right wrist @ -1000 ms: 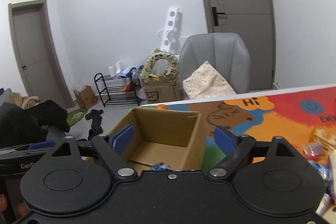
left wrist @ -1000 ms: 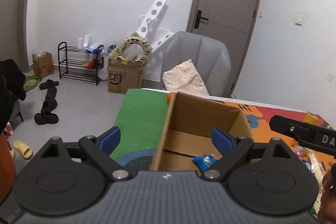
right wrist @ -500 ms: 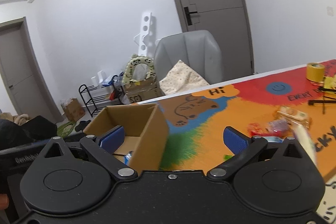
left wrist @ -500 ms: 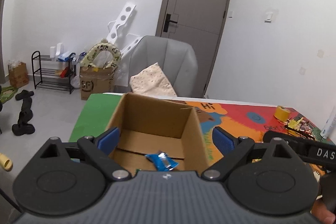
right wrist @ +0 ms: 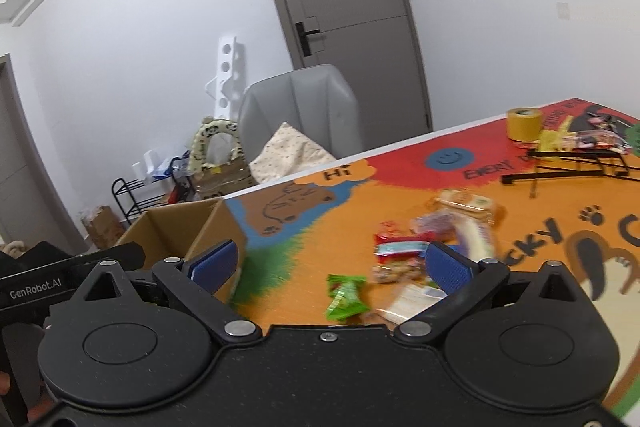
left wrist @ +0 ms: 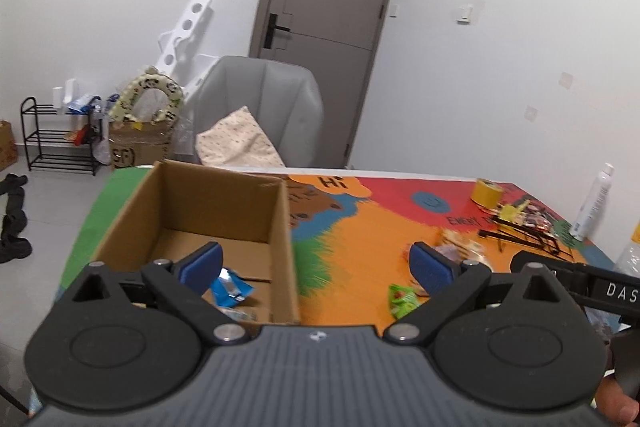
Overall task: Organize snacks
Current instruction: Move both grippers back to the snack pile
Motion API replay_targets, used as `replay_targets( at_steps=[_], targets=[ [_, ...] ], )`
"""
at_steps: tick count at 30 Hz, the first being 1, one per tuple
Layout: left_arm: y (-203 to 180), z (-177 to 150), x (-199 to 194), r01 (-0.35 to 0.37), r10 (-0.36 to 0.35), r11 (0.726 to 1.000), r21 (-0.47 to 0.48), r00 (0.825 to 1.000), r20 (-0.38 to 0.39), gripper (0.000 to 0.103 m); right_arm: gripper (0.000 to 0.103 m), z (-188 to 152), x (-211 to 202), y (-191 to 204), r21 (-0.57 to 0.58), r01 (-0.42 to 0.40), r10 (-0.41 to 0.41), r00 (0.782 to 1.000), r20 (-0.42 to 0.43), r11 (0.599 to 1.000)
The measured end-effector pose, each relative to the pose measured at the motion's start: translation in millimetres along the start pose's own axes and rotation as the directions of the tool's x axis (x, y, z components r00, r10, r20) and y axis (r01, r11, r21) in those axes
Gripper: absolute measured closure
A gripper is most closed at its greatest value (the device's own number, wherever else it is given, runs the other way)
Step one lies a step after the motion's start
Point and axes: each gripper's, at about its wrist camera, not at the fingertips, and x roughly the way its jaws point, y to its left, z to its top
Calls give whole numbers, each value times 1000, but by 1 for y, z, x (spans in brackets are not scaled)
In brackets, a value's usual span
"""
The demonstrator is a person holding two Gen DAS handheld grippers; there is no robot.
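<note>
An open cardboard box stands on the left of the colourful table mat, with a blue snack packet inside; it also shows in the right wrist view. My left gripper is open and empty, straddling the box's right wall. My right gripper is open and empty above loose snacks: a green packet, a red-and-white packet, a white packet and a wafer pack. The green packet also shows in the left wrist view.
A yellow tape roll, a black wire rack and more packets lie at the far right. A white spray bottle stands at the right edge. A grey chair sits behind the table.
Both grippers have swung to the right, from over the box toward the loose snacks on the mat. Both stay open and empty.
</note>
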Motion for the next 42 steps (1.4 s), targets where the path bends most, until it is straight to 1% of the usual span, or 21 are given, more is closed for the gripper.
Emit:
replay_targets(
  at_steps=[2, 5, 9, 13, 21, 27, 31, 36, 38, 42],
  targets=[
    [-6, -2, -1, 4, -4, 1000, 1, 1000, -4, 4, 0, -1, -5, -8, 8, 11, -11, 1000, 3, 1000],
    [-15, -2, -2, 33, -33, 999, 9, 999, -14, 4, 0, -2, -14, -19, 16, 23, -23, 1000, 11, 1000],
    [-31, -5, -6, 39, -39, 999, 32, 999, -14, 4, 0, -3, -24, -32, 26, 30, -31, 999, 16, 999],
    [-44, -7, -5, 70, -69, 997, 32, 997, -32, 4, 0, -5, -33, -45, 30, 40, -41, 999, 24, 999],
    [-75, -19, 5, 101, -98, 993, 55, 993, -64, 4, 0, -11, -49, -74, 48, 57, -59, 998, 34, 997],
    [-95, -26, 16, 134, -127, 989, 69, 988, -91, 4, 0, -16, -58, -106, 104, 58, -63, 997, 52, 993],
    [-109, -34, 27, 149, -139, 986, 81, 983, -117, 6, 0, -21, -56, -122, 118, 71, -76, 996, 42, 990],
    [-119, -46, 40, 160, -145, 983, 93, 978, -152, 7, 0, -28, -49, -137, 138, 70, -73, 997, 20, 988],
    [-121, -51, 46, 163, -145, 982, 99, 975, -171, 10, 0, -31, -45, -141, 146, 68, -71, 997, 12, 987],
    [-120, -61, 61, 158, -137, 984, 86, 969, -206, 14, 1, -37, -35, -143, 147, 56, -55, 998, -9, 988]
  ],
)
